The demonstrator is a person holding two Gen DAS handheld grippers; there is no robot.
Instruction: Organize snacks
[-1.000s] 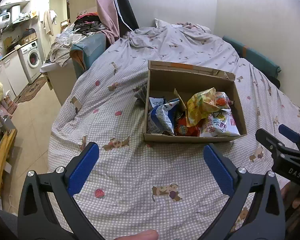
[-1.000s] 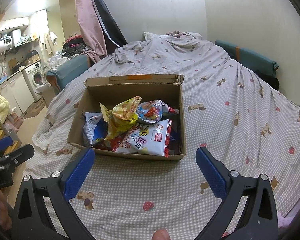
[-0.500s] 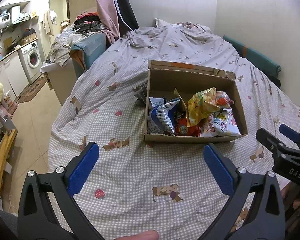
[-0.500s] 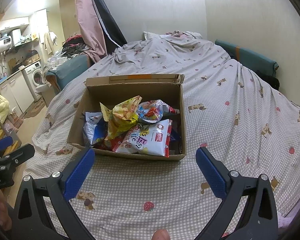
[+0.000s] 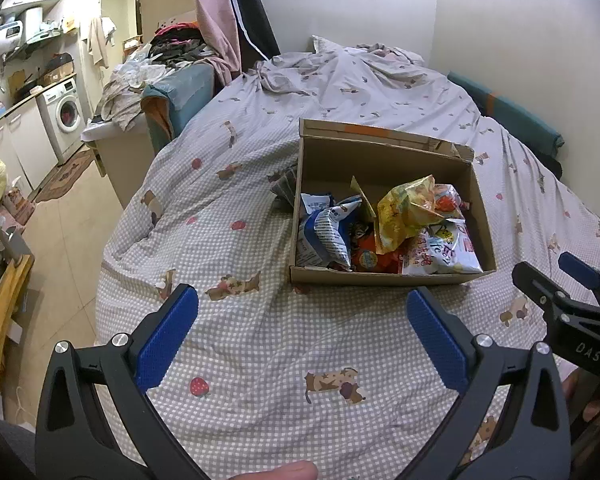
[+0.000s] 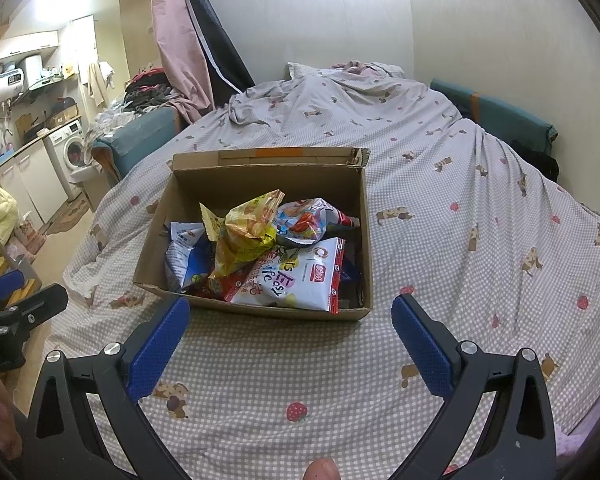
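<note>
Cardboard first: one open box [image 6: 256, 184] sits on the bed [image 6: 460, 208], and the snack bags I can make out are heaped loosely inside it, toward its near wall. I count about five packets on top: a yellow bag [image 6: 246, 232] at the peak, a white bag [image 6: 300, 276] flat against the near right corner, a red-and-white bag [image 6: 308, 220] behind it, a blue-and-white bag [image 5: 330, 230] on the left side, and an orange one [image 5: 366, 256] half buried. More may lie beneath; I cannot tell. Something grey [image 5: 286, 188] pokes out just beyond the box's left wall, too hidden to name.

From my right gripper [image 6: 290, 326] the box lies dead ahead and close, its near wall sitting between the spread fingers. From my left gripper [image 5: 302, 314] it lies ahead and to the right. So the right is the nearer and squarer one. The white bag's long axis runs roughly away from me, tilted a little.

Both pairs of fingers stand wide apart, holding nothing, above the bed.

A heap in the box fits either snacks gathered in or snacks waiting to be sorted out; I cannot say which.
</note>
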